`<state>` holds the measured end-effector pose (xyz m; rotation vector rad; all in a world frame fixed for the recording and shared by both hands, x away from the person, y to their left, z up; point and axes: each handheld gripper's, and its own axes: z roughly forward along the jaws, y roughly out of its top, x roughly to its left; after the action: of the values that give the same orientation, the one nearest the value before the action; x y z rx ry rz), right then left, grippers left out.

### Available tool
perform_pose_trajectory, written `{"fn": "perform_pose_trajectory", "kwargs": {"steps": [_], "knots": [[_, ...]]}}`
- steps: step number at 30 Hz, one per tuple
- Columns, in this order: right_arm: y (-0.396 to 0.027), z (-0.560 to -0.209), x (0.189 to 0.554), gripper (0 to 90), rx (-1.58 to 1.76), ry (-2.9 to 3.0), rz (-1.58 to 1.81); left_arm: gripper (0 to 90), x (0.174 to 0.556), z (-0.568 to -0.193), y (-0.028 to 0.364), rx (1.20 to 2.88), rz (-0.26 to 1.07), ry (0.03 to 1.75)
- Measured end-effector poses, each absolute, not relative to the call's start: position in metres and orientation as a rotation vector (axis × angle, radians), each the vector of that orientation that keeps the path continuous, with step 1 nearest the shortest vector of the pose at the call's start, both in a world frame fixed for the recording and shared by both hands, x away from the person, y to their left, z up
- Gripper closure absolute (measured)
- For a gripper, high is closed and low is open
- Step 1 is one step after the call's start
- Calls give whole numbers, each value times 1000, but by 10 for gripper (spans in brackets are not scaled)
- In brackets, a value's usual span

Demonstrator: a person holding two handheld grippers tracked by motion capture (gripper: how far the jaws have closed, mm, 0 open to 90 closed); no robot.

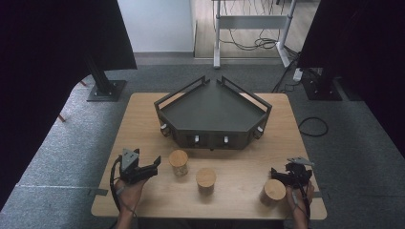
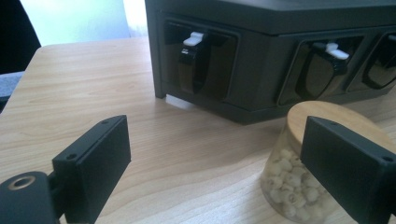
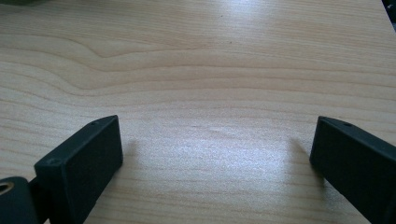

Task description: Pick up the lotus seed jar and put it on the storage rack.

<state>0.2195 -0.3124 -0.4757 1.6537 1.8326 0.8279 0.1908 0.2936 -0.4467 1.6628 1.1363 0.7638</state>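
Observation:
Three glass jars with wooden lids stand on the wooden table (image 1: 239, 157): the left jar (image 1: 178, 162), the middle jar (image 1: 206, 179) and the right jar (image 1: 273, 191). My left gripper (image 1: 154, 166) lies at the table's left, pointing at the left jar. In the left gripper view that gripper (image 2: 210, 172) is open, and the jar (image 2: 289, 177), filled with pale beans, sits partly behind the right jaw, with nothing between the jaws. My right gripper (image 1: 277, 172) rests just beside the right jar. In its own view the right gripper (image 3: 215, 158) stands open over bare wood.
A dark grey angular tray (image 1: 213, 114) with raised rails takes up the table's far half. Black latches with white tabs (image 2: 194, 60) line its front faces. Black stands, cables and a desk frame stand on the carpet beyond the table.

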Motion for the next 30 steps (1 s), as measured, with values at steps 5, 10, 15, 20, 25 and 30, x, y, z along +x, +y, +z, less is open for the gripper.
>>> {"fn": "perform_pose_trajectory", "kwargs": {"steps": [5, 10, 15, 20, 25, 30], "knots": [[-312, -476, 220, 19, 1653, 1833, 828, 83, 189, -446, 293, 1652, 763, 1126], [-312, -476, 219, 19, 1654, 1832, 828, 83, 187, -445, 293, 1631, 755, 1114], [-312, -476, 219, 19, 1654, 1832, 828, 83, 186, -444, 292, 1623, 745, 1098], [-312, -476, 219, 19, 1654, 1832, 828, 83, 186, -443, 289, 1622, 738, 1078], [-312, -476, 219, 19, 1654, 1832, 828, 83, 185, -443, 285, 1624, 735, 1065], [-312, -476, 219, 19, 1654, 1832, 827, 82, 187, -445, 279, 1633, 727, 1042]]}}
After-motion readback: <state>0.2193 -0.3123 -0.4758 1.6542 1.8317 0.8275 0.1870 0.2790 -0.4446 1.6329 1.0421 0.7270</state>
